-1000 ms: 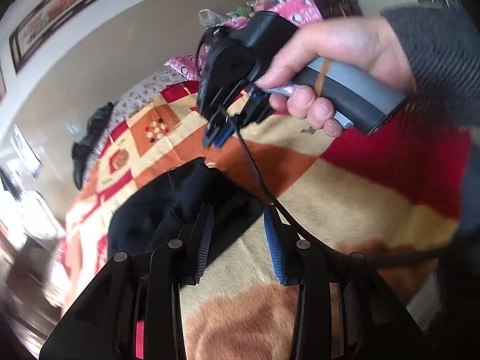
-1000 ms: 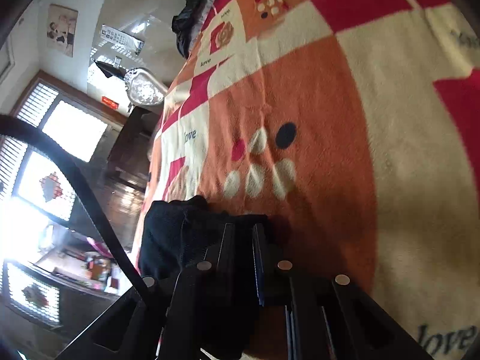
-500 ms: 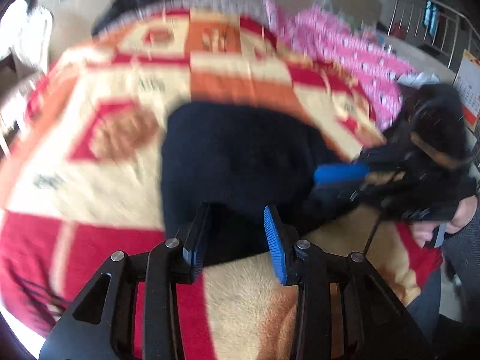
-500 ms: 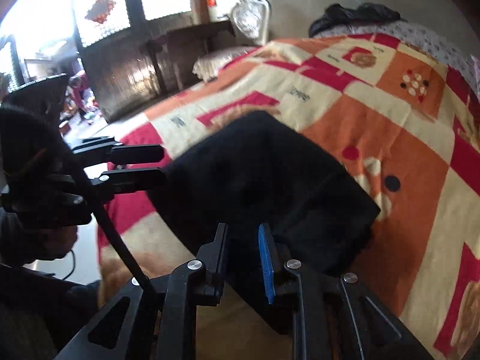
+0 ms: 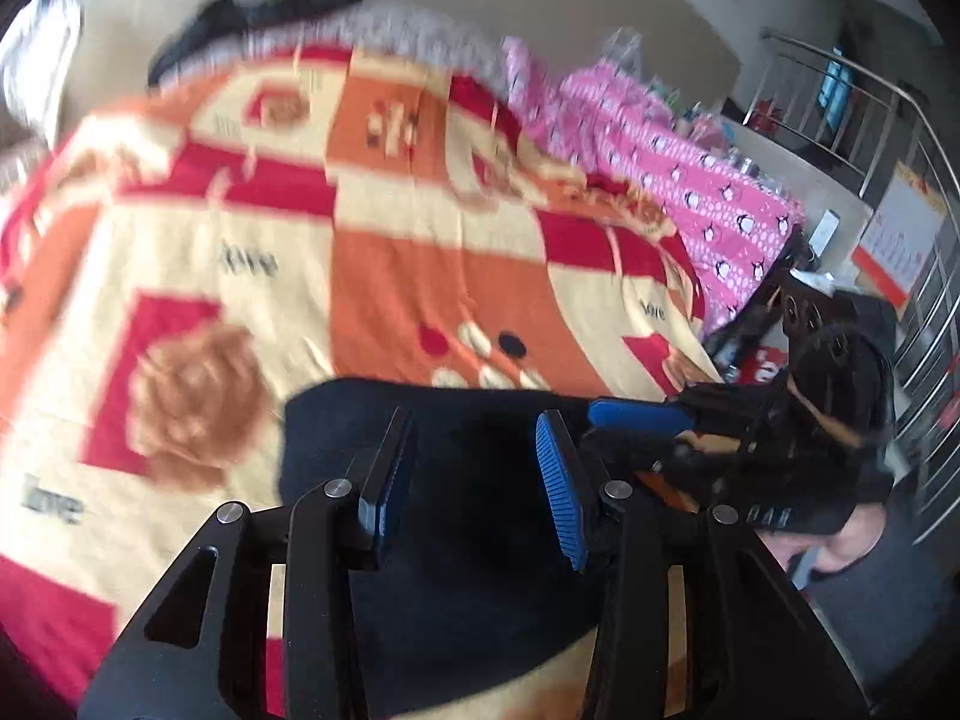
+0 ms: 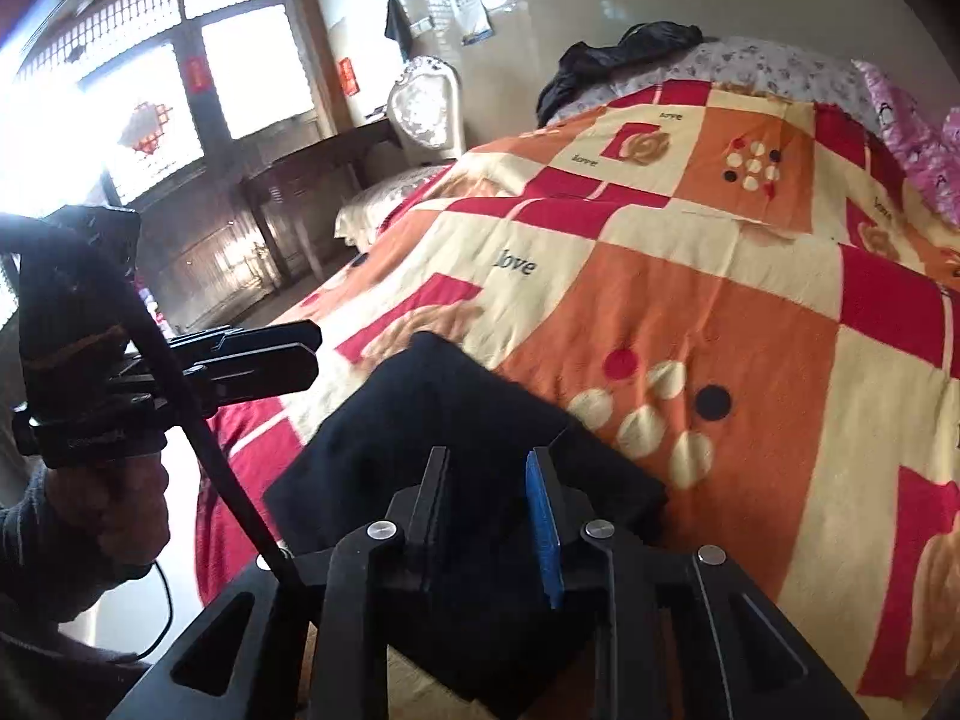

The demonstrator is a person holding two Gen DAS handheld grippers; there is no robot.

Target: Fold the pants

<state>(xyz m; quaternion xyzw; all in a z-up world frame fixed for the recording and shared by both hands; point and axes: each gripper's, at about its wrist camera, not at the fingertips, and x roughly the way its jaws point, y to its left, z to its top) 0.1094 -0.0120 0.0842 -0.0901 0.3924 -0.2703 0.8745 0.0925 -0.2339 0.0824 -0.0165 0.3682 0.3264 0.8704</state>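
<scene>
Both jaws are opening, empty, above the folded black pants (image 6: 456,450); they look soft and limp, so pinch an edge.

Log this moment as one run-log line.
pants: folded, on blanket | left tongs: opening, nothing gripped | right tongs: opening, nothing gripped

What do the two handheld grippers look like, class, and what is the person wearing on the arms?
Both the left gripper and right gripper are black, with blue ribbed pads and silver pivot bolts. A black cable trails from the left one. The sleeves are dark grey knit.
</scene>
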